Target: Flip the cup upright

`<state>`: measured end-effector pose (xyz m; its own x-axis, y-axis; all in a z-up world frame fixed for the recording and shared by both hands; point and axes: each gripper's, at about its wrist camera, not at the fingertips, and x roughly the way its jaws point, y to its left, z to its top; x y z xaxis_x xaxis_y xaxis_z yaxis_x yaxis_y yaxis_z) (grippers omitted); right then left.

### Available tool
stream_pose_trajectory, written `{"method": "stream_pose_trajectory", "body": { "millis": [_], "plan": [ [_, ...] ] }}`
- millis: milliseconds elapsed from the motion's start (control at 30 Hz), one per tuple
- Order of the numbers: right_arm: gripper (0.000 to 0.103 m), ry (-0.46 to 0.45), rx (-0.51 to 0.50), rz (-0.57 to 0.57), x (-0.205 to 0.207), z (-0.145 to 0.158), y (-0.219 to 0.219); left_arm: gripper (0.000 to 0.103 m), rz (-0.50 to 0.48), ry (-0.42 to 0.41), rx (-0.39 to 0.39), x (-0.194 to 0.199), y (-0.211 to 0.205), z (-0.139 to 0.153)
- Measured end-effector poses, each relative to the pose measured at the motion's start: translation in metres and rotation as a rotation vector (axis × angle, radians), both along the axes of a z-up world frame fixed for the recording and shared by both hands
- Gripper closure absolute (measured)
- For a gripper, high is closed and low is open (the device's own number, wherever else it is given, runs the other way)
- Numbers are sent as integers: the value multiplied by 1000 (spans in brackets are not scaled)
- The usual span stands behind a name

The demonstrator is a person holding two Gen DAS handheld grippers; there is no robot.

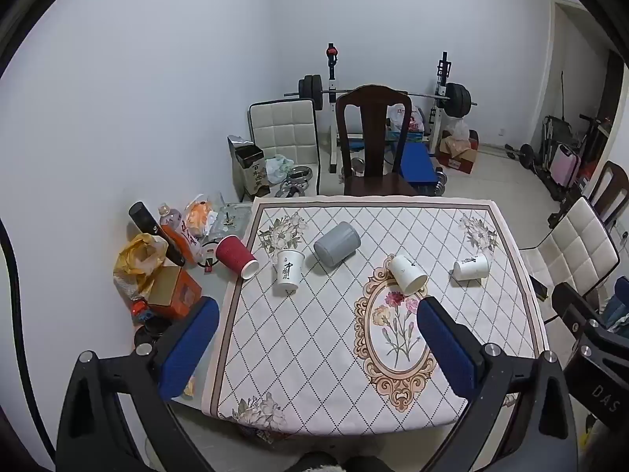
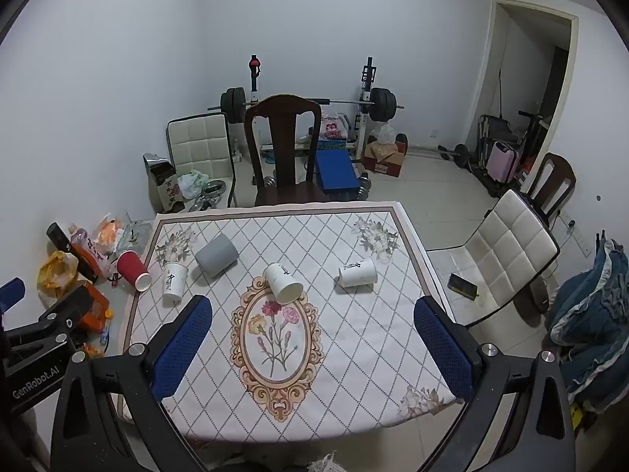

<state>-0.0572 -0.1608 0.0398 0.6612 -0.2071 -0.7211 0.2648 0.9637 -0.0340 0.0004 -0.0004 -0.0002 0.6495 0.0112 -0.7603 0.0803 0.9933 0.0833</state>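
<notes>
Patterned tablecloth (image 2: 354, 354) was seen bearing a tipped white cup (image 2: 284, 282) at 12 o'clock of the right gripper (image 2: 310, 354), mouth toward 5 o'clock, nearer it than the left gripper (image 1: 318, 354), both sets of jaws held apart, empty.

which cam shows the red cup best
The left wrist view: the red cup lies on its side at the cloth's left edge, larger and fully clear. The right wrist view shows it too, smaller and nearer the frame's left side.
</notes>
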Motion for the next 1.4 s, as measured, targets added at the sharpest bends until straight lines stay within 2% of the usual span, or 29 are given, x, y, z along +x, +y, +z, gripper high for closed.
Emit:
{"method": "stream_pose_trajectory", "body": {
  "millis": [1400],
  "plan": [
    [0, -8, -2, -6, 1, 2, -10, 0, 4, -19, -9, 1, 0, -3]
  ]
}}
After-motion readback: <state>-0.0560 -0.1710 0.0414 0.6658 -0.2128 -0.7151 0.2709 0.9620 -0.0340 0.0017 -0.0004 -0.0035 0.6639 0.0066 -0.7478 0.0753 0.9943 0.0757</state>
